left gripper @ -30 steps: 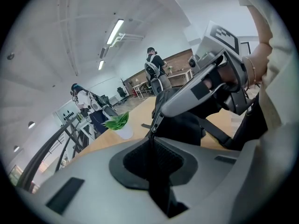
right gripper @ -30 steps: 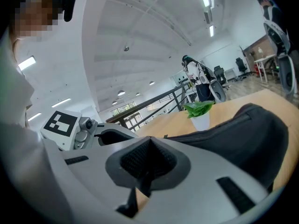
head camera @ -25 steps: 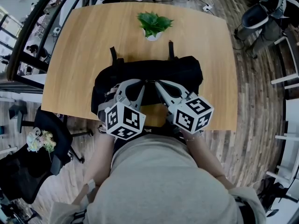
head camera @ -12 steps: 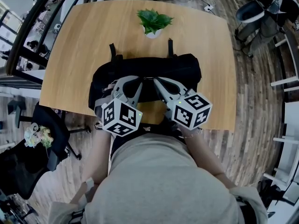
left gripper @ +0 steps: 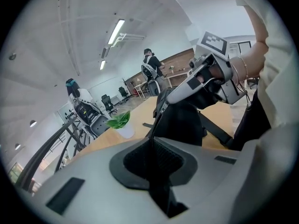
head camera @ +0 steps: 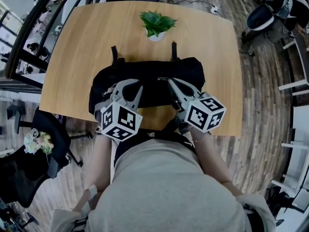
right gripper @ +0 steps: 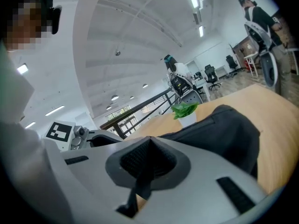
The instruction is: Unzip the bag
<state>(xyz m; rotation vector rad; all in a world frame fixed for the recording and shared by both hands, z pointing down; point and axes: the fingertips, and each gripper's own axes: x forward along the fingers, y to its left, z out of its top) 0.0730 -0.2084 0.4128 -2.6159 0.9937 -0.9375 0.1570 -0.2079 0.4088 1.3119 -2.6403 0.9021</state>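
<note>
I am clamping both jaws shut on the bag [head camera: 190,74], which is lying across the near half of the table [head camera: 91,37], in front of the plant [head camera: 155,23]. My left gripper [head camera: 139,84] is pinching a black strip [left gripper: 152,146] at the zip line, and my right gripper [head camera: 169,80] is pinching what I take to be the pull [right gripper: 142,178].

The pull is thin, so it could be slipping out of my right pads if I am dragging off the line of the zip. The teeth could also be jamming on slack cloth. If my left hold is giving, the whole bag may be sliding instead of opening.

Compared with a second ago, my right gripper is sitting further right along the bag's top, while my left is staying put.
</note>
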